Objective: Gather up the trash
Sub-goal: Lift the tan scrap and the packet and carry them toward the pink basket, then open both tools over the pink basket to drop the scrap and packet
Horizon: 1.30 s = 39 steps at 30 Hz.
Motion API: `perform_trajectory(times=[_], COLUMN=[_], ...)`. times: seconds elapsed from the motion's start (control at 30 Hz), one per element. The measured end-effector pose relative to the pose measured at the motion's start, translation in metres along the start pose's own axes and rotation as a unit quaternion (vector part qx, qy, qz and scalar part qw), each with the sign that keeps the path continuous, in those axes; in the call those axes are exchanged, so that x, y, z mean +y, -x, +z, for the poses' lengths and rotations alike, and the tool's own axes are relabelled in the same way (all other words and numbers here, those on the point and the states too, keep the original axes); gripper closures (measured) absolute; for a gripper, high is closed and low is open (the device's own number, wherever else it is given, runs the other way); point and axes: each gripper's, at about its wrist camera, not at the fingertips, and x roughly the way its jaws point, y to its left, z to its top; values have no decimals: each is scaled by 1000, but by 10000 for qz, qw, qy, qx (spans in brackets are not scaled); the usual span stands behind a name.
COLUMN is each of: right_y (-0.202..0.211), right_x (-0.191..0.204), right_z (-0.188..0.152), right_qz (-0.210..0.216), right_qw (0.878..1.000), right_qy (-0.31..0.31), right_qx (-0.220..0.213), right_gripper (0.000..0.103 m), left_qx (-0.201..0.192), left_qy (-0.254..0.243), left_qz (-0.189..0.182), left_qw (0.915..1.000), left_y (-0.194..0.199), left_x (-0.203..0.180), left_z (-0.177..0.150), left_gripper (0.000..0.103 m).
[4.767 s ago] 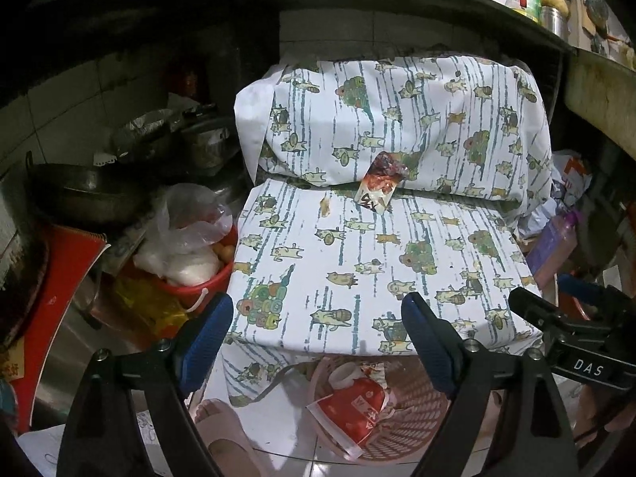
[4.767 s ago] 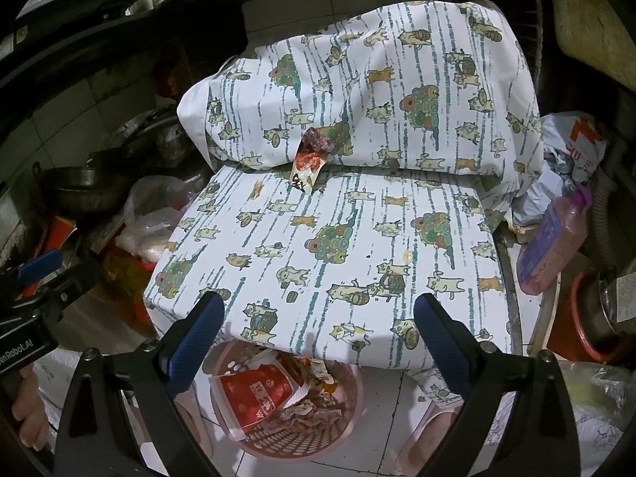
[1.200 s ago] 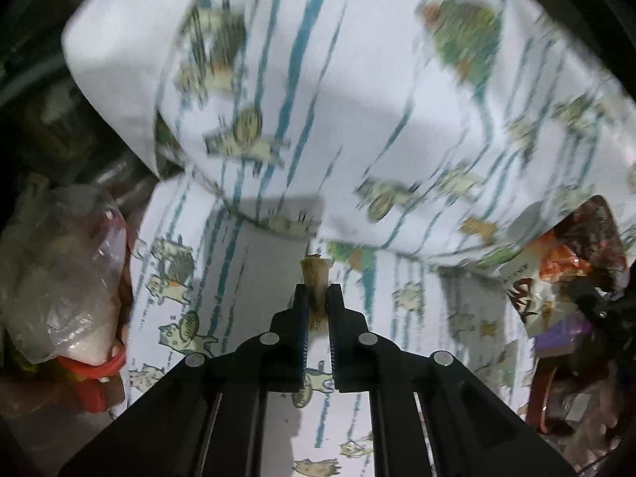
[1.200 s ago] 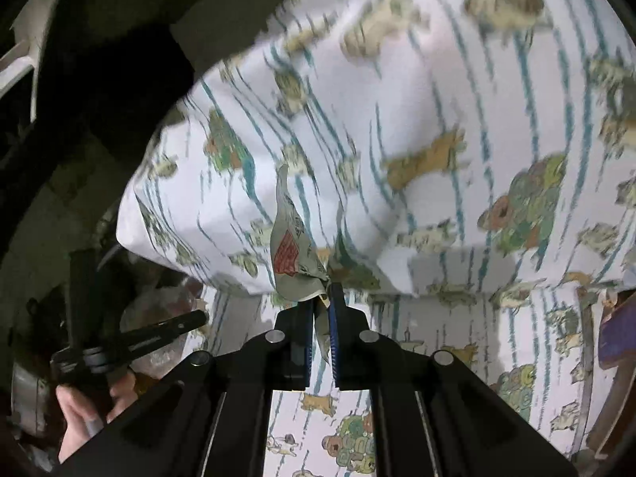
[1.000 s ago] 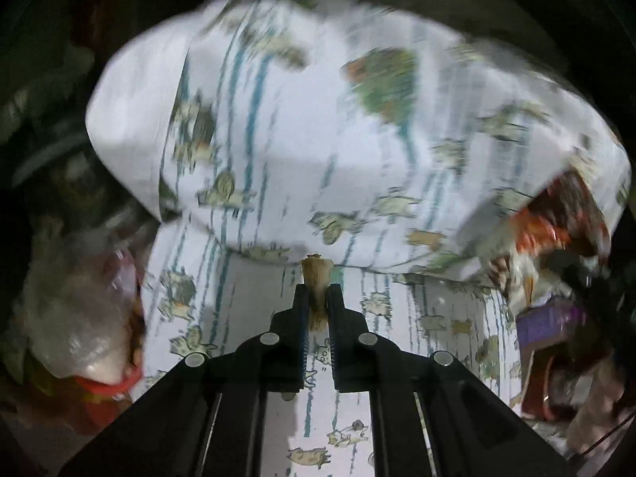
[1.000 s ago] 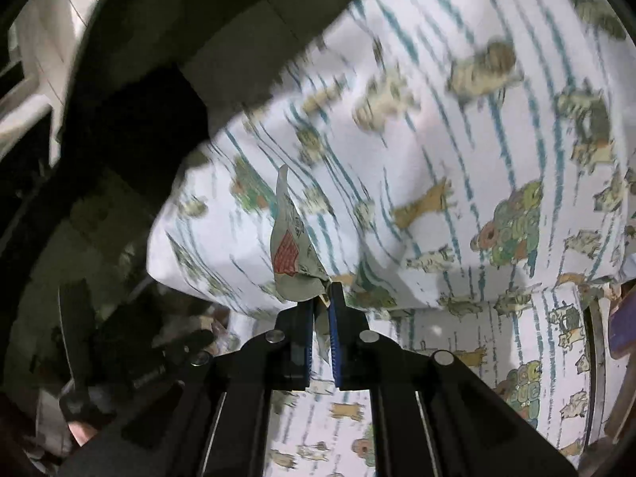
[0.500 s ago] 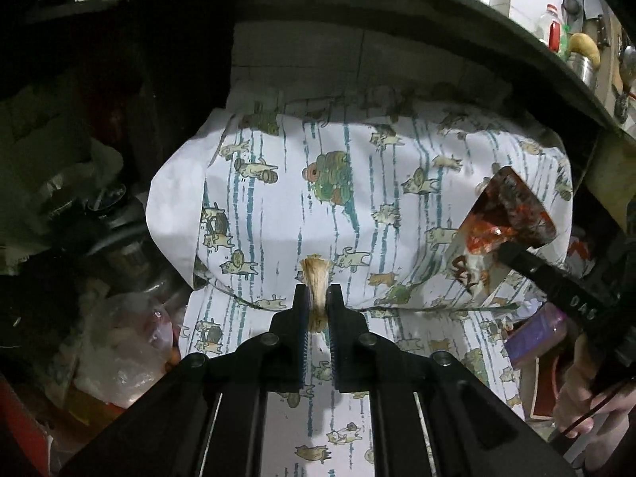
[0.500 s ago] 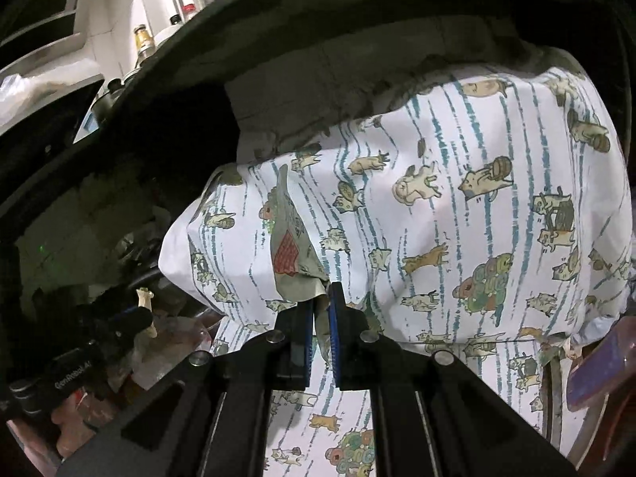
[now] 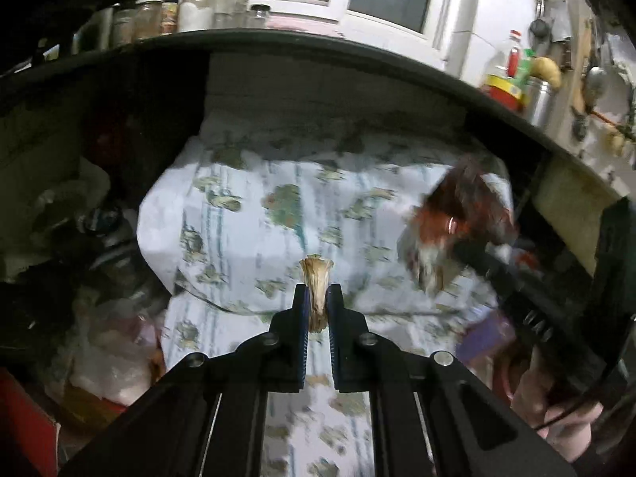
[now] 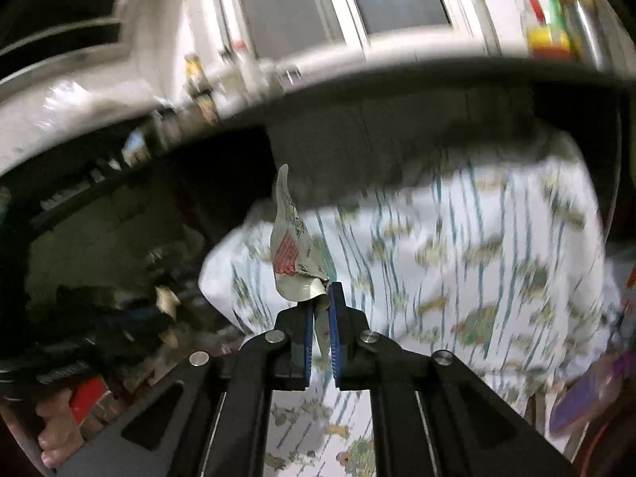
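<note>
My left gripper (image 9: pixel 317 292) is shut on a small tan, crumpled scrap of trash (image 9: pixel 317 278) and holds it in the air in front of the cartoon-print cloth (image 9: pixel 246 234). My right gripper (image 10: pixel 321 292) is shut on a crumpled snack wrapper (image 10: pixel 292 254) with a red patch, also held up off the cloth (image 10: pixel 497 262). The same wrapper shows red-brown and blurred in the left wrist view (image 9: pixel 457 218), at the right, with the right gripper's black arm behind it. The trash basket is out of view.
A dark counter edge (image 9: pixel 318 47) overhangs the cloth, with jars (image 9: pixel 198 0) and bottles (image 9: pixel 512 75) on top. Pots and plastic bags (image 9: pixel 107 342) crowd the left. A purple bottle (image 10: pixel 588 397) lies at the right. A hand (image 10: pixel 55 425) holds the left gripper at lower left.
Both grippers have risen and tilted upward with their trash still held. The counter top, jars and window now show, and the cloth sits lower in both views.
</note>
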Motion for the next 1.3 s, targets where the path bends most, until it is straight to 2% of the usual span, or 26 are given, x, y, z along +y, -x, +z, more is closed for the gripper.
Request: perform_trajectory(times=[0.2,0.33,0.67,0.93,1.1,1.23,1.3], right_y=[74,108,162,152,126,92,82], right_x=[18,38,56,49,45,37,38], right_z=[10,-8,-70,-127,-161,-198,-215], right_qz=[-72,-64,94,-2,-72,-223,-140], right_qw=[9993,9991,9992,9970,9913,9783,9716], right_qy=[77,345,359,121,176,93,193], right_qx=[-355,-222,126,760,1301,2059,2356], right_gripper=[96,96,96,96,96,96,96], left_qx=[-103,-60,-135,107,471,844,1092], left_qy=[-6,-53,-1,152,89,23,-25], left_qz=[113,110,315,426,547,690,728], left_qw=[9999,9999,9994,9989,9973,9940,9913], left_y=[47,73,127,119,96,66,50], left_x=[-17,-28,-31,-27,-26,-21,-19], left_z=[-7,-22,-85,-117,-140,-166,-178], left_gripper=[93,93,93,93,93,93,93])
